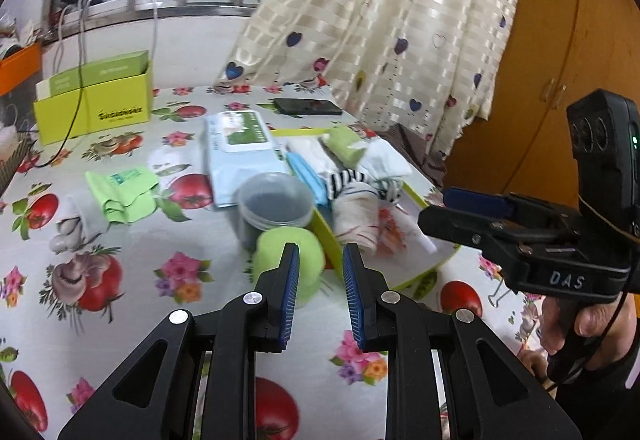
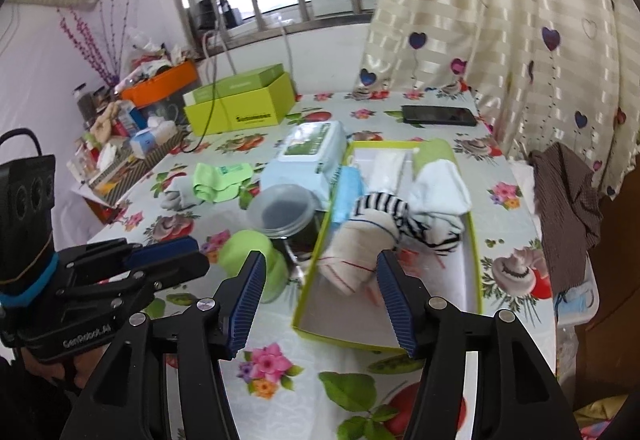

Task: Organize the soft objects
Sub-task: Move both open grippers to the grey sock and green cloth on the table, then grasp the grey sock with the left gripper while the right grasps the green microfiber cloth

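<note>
With rolled socks (image 2: 400,224) already laid in the lime tray (image 2: 474,260), both the left gripper (image 1: 320,276) and right gripper (image 2: 320,292) are held spread and empty, so the green cloth (image 2: 222,179) on the desk (image 2: 508,240) is judged next for collection.

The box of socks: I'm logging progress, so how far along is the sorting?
Done: several rolled socks and cloths already lie in the green-rimmed box. In hand: nothing; the left gripper and right gripper are both empty, jaws apart. Left: the green cloth and a grey sock beside it on the table.
</note>
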Available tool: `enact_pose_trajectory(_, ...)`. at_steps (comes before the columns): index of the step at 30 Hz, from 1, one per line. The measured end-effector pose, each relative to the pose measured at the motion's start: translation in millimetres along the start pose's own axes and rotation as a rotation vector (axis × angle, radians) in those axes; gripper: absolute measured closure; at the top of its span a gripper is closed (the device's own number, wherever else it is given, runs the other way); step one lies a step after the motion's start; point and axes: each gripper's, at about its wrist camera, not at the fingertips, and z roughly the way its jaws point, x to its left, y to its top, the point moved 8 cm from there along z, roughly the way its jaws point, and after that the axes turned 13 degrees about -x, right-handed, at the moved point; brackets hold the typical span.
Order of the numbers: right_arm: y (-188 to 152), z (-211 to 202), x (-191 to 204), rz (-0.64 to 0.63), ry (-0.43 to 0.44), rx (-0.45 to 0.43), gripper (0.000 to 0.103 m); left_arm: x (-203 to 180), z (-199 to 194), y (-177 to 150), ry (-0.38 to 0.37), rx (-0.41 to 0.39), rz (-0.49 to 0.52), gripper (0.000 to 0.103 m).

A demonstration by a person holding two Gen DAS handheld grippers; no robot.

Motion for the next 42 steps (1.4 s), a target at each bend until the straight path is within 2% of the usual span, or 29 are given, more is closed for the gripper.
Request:
enact_pose_trajectory(7, 4, 11, 22, -0.026, 0.031, 0.011, 0.041, 26, -8, 0, 0.034, -0.005, -0.041, 0.079)
enact_pose_trajectory(12, 6, 19, 38, -0.049, 0.062, 0.017, 0.041, 42, -15, 1, 0.039, -0.025, -0.064, 0.068)
enact_pose_trajectory(23, 13, 40, 75, -0.097, 0.136, 0.037, 0.041, 87, -30, 7, 0.105, -0.063, -0.121, 0.068)
enact_pose_trajectory(30, 16, 55, 99, -0.129, 0.181, 0.051, 0.041, 122, -40, 10, 0.191, -0.076, -0.142, 0.068)
enact_pose_trajectory(42, 20, 75, 115, -0.141, 0.217, 0.074, 0.041, 182, -42, 19, 0.323, -0.078, -0.146, 0.068)
